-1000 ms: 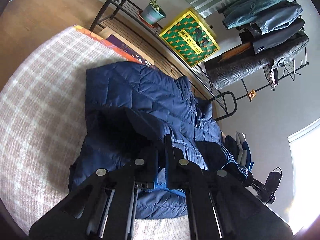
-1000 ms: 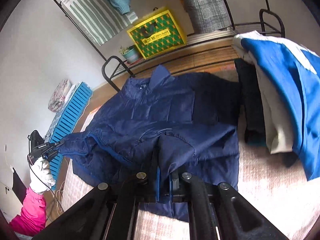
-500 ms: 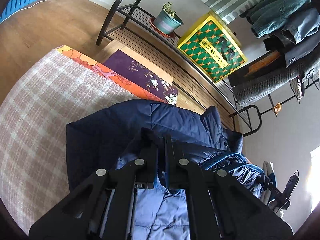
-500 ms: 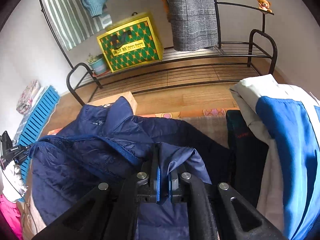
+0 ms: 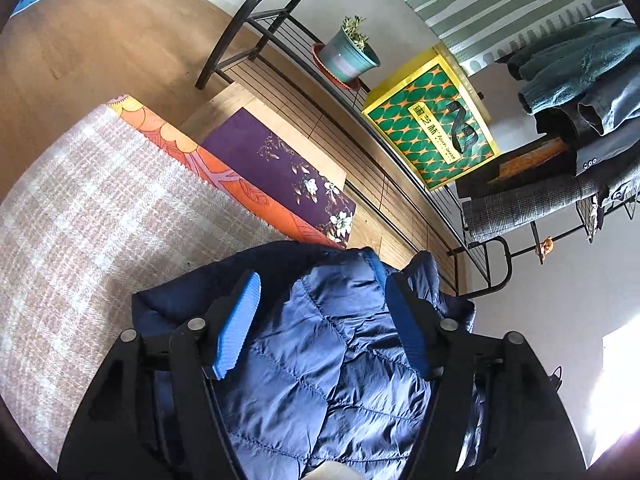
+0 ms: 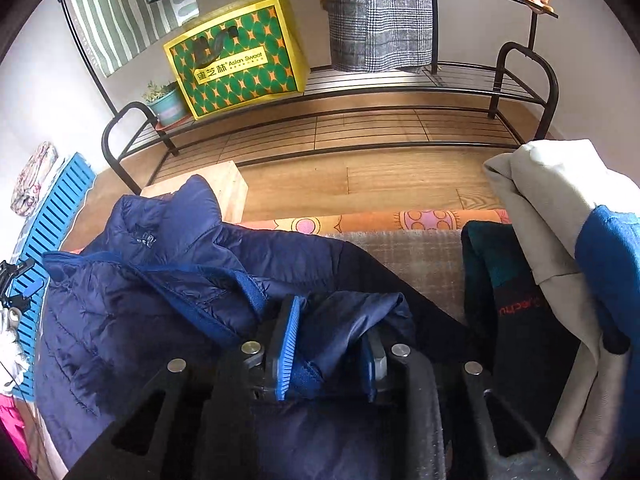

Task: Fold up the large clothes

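A navy quilted puffer jacket (image 5: pixel 328 360) lies folded over on a grey checked blanket (image 5: pixel 80 240). My left gripper (image 5: pixel 322 312) is open, its blue pads spread wide over the jacket's folded edge. In the right wrist view the same jacket (image 6: pixel 132 312) lies bunched, collar toward the far edge. My right gripper (image 6: pixel 330 332) is open, and a fold of the jacket's hem lies loose between its pads.
A pile of other clothes (image 6: pixel 560 280), dark, beige and blue, lies right of the jacket. Beyond the blanket's edge are a wooden floor, a black metal rack (image 6: pixel 360 128), a green-yellow box (image 6: pixel 236 60) and a potted plant (image 5: pixel 348 56). Hanging coats (image 5: pixel 580 100) are at right.
Both grippers carried the jacket's lower part forward over the upper part, then opened. The jacket now lies folded, released by both grippers.
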Available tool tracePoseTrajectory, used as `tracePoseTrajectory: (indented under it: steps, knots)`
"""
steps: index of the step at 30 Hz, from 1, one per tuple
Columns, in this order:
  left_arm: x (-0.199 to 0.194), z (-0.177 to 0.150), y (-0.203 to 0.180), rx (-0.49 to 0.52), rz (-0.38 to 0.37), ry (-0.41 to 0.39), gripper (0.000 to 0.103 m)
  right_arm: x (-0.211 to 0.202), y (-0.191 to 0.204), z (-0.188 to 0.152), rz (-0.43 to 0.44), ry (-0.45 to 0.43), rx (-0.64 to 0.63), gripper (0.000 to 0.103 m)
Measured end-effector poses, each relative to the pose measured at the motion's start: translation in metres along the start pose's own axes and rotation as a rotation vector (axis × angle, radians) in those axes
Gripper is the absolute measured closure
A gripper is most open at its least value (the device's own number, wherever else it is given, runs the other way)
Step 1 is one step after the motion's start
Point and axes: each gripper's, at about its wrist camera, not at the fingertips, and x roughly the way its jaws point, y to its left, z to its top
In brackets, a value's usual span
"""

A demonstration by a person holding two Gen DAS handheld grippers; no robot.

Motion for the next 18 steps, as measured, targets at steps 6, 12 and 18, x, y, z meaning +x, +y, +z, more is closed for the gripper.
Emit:
tracePoseTrajectory:
  steps: [6,12,18]
  knots:
    - [-0.007,-0.019,-0.005,0.118,0.088,0.021,0.037,-0.027,0.001,0.007,-0.059,-0.096,0.018,0.032]
    - [0.004,-0.045,-0.035,0.319,0.162,-0.020,0.037,-0.048,0.058,-0.017,-0.077,-0.161,-0.240,0.036]
    - [0.042,-0.055,-0.043,0.434,0.329,-0.042,0.037,0.002,0.110,-0.034,-0.182,-0.122,-0.446,0.038]
